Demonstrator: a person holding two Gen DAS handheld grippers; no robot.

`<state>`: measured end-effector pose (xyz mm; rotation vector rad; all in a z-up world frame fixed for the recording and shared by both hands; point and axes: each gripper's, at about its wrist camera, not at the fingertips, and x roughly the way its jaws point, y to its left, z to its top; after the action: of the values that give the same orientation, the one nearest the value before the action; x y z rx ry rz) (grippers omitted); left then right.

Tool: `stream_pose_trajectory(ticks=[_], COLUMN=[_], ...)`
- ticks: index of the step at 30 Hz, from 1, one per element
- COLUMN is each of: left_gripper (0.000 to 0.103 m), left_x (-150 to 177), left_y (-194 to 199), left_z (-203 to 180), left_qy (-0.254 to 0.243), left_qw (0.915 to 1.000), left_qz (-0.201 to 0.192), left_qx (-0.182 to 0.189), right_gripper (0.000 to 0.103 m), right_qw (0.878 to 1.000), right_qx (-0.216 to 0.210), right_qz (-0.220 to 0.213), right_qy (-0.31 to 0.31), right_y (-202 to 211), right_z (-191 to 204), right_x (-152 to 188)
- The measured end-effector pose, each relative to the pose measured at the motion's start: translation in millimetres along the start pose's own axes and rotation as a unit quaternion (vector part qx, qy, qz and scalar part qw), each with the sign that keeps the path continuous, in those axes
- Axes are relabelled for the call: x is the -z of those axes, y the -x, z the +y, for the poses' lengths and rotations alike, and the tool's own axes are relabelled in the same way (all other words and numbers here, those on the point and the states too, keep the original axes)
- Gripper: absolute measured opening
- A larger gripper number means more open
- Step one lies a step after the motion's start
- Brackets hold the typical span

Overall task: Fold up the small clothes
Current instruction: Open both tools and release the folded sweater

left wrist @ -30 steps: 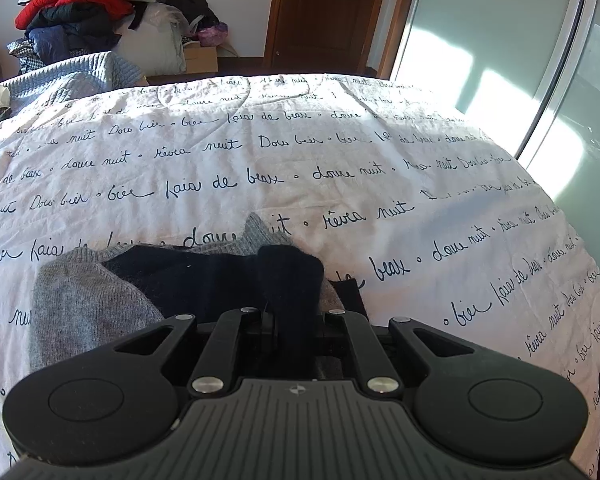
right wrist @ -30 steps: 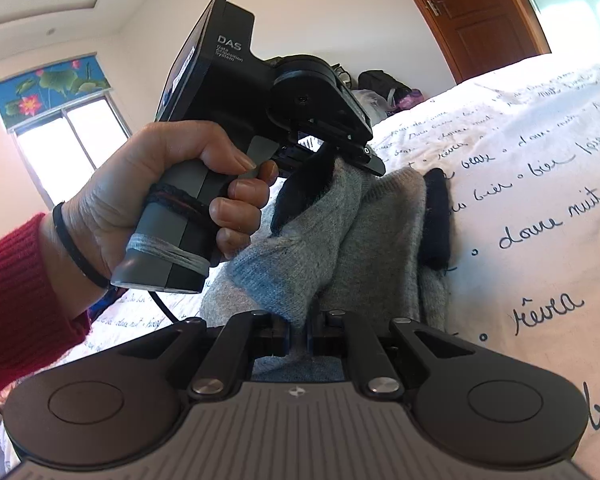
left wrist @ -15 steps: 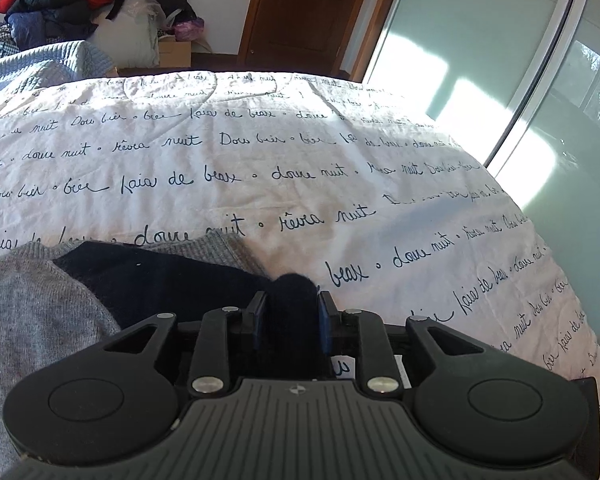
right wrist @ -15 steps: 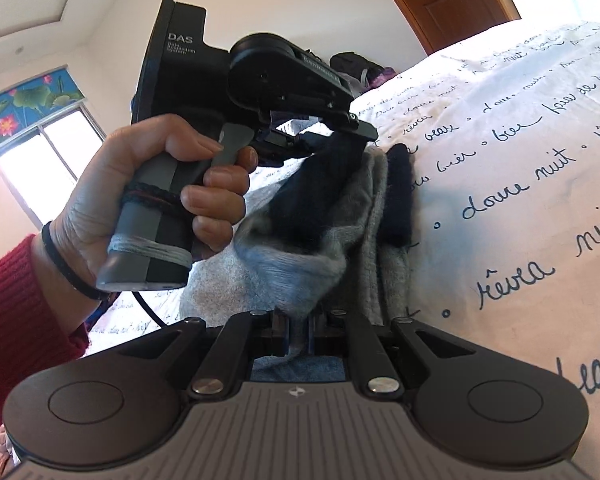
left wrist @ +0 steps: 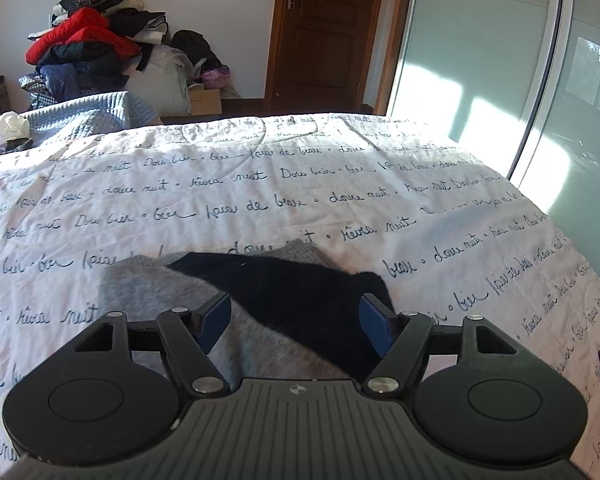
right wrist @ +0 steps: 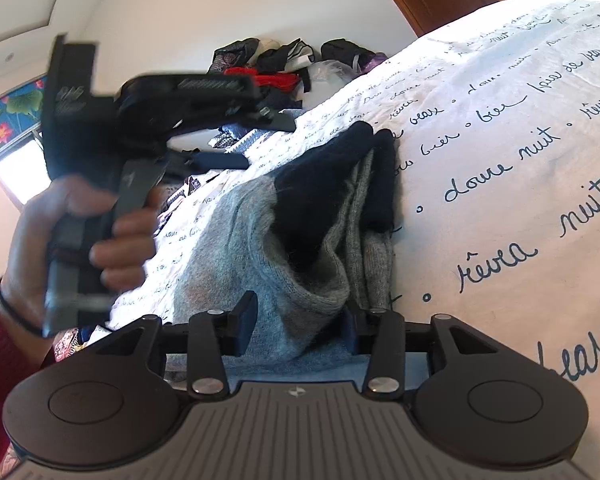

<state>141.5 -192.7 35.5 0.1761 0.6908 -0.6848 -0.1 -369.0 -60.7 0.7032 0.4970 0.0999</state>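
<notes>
Now the grey knitted garment with the dark navy panel (left wrist: 260, 300) lies folded on the white bedspread printed with blue handwriting (left wrist: 340, 184), at about 6 o'clock in the left wrist view, just ahead of the left gripper (left wrist: 296, 318). That gripper's jaws have just been opening and stand wide, the blue pads clear of the cloth, nothing held. In the right wrist view the right gripper (right wrist: 300, 320) has also just been opening; grey knit still sits between its jaws, but the pads look free of it. The step in hand seems to be the release: draw both grippers straight back without snagging the loose knit, so the fold stays flat, then press the raised ridge at 12 o'clock down. No container shows; only heaped clothes (left wrist: 96, 52) at 11 o'clock.
</notes>
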Motion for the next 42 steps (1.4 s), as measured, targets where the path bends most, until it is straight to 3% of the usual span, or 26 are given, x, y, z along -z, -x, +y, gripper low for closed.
stream_pose_trajectory(ticks=[4,6,9,15,18,23,25,27,29,30,33,42], left_gripper=[0.077,0.077,0.077,0.082,0.082,0.083,0.083,0.083,0.083,0.083,0.083,0.088], left_x=[30.8,46.4,63.6,78.3,79.1,83.9,86.0,87.8,88.7,89.1,89.9,93.9], left_y=[26.2,35.5,46.2,58.4,56.0,53.3,50.2,48.9,47.4,46.8,44.8,40.5], left_z=[14.4,17.7,22.1,17.5,8.3,-7.0,-11.7,-14.5,-15.7,-15.7,-15.4,-21.8], left_qy=[-0.028,-0.050,-0.064,-0.050,-0.038,-0.038,-0.043,-0.050,-0.054,-0.054,-0.055,-0.070], left_qw=[0.9990,0.9976,0.9965,0.9977,0.9988,0.9990,0.9987,0.9981,0.9975,0.9973,0.9969,0.9949], left_qz=[-0.013,-0.012,-0.008,-0.019,-0.018,-0.013,-0.007,-0.008,-0.007,-0.007,-0.007,-0.008], left_qx=[-0.032,-0.046,-0.054,-0.041,-0.023,-0.017,-0.024,-0.036,-0.046,-0.050,-0.056,-0.072], right_gripper=[0.040,0.032,0.033,0.042,0.042,0.044,0.060,0.060,0.044,0.029,0.015,0.011], right_qw=[1.000,0.999,0.999,0.998,0.998,0.999,0.999,0.999,0.998,0.998,0.997,0.986], right_qx=[-0.009,-0.003,-0.008,0.025,0.027,0.034,0.027,0.036,0.044,0.050,0.059,0.113], right_qz=[0.002,0.002,0.007,-0.057,-0.052,-0.007,0.016,0.032,0.035,0.034,0.023,-0.013], right_qy=[-0.027,-0.036,-0.048,-0.003,-0.001,-0.010,-0.001,0.005,0.016,0.023,0.043,0.119], right_y=[0.6,1.2,6.1,31.8,4.3,-58.1,-79.6,-94.2,-101.7,-102.9,-101.3,-114.4], right_z=[-8.7,-12.5,-17.3,-10.5,-15.5,-27.9,-27.5,-25.9,-25.0,-23.6,-20.7,-10.1], right_x=[-0.8,-1.0,-5.2,-53.1,-85.5,-114.2,-116.7,-114.2,-112.2,-112.1,-115.5,-139.9])
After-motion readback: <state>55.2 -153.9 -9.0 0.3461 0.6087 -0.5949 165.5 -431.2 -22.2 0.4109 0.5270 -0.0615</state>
